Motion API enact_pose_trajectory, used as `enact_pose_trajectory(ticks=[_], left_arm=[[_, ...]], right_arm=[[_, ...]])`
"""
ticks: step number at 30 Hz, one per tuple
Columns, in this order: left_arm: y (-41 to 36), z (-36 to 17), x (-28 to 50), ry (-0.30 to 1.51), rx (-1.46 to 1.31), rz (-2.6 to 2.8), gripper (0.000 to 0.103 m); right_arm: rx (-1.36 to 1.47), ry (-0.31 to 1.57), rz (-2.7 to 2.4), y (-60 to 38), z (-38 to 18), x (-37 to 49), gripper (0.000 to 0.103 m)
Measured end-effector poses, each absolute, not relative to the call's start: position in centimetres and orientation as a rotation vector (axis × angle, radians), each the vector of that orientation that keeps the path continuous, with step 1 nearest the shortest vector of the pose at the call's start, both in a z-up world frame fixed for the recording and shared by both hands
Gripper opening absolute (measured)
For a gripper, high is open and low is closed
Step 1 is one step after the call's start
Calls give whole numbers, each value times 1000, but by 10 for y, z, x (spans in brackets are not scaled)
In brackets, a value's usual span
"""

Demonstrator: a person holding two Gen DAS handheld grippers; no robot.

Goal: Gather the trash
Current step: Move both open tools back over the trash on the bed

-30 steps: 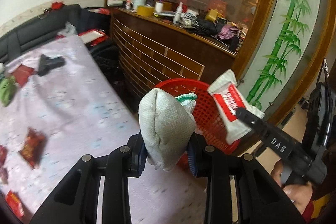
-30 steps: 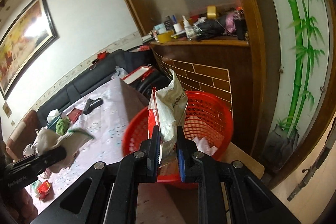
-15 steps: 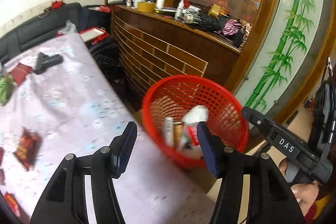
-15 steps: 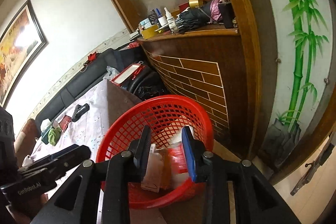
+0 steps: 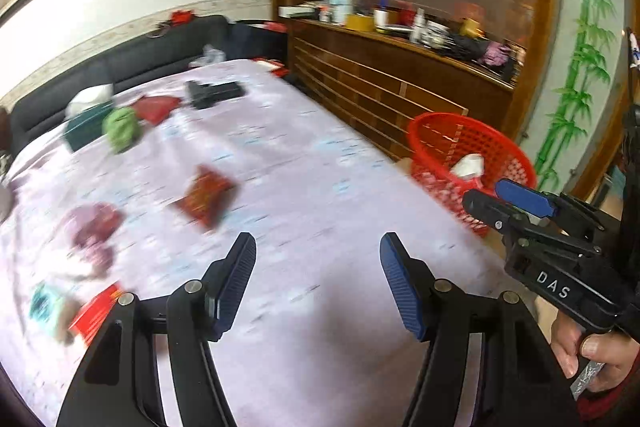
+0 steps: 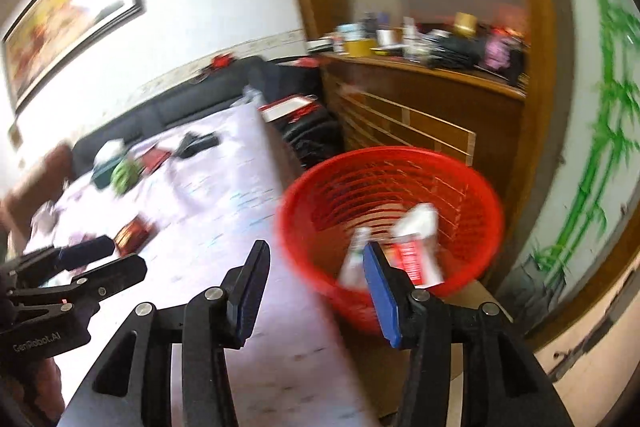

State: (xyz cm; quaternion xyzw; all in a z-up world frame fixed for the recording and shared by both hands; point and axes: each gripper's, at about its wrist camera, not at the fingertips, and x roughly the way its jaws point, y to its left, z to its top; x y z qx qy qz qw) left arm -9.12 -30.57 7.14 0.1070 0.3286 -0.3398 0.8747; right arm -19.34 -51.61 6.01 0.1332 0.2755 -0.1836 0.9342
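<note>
A red mesh basket [image 6: 480, 211] stands off the table's right edge with white-and-red wrappers [image 6: 416, 231] inside; it also shows in the left wrist view [image 5: 504, 147]. My left gripper [image 5: 318, 251] hangs over the pale tablecloth [image 5: 304, 187], jaws opening, nothing between them. My right gripper [image 6: 316, 263] is over the table edge beside the basket, jaws opening and empty; it appears in the left wrist view [image 5: 492, 197]. On the cloth lie a red-brown snack packet [image 5: 206, 197], a purplish wrapper [image 5: 94, 227], a red packet [image 5: 96, 311] and a green crumpled piece [image 5: 120, 129].
A black object [image 5: 214, 93] and a dark red pouch [image 5: 156, 107] lie at the table's far end by a black sofa [image 5: 132, 63]. A cluttered wooden counter [image 5: 400, 67] stands behind the basket. A person's hand [image 5: 592, 359] grips the right tool.
Both grippers let go of their trash into the basket and opened. Both views then swung left, away from the basket and over the table.
</note>
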Motion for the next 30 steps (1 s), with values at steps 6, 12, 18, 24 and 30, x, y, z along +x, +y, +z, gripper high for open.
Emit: enact_pose_trajectory(ticks=[6, 12, 18, 24, 30], left_arm=[[-245, 61, -84, 716, 159, -627, 63], [-189, 55, -73, 741, 60, -564, 63], [-126, 45, -52, 810, -76, -493, 63], [-107, 28, -34, 887, -175, -492, 63], [-128, 38, -33, 856, -16, -547, 63]], right_arm=[[176, 607, -293, -456, 52, -171, 52], [121, 641, -252, -419, 47, -157, 52], [152, 669, -198, -403, 47, -151, 52], [169, 681, -162, -392, 44, -146, 52], [161, 691, -127, -384, 41, -144, 52]])
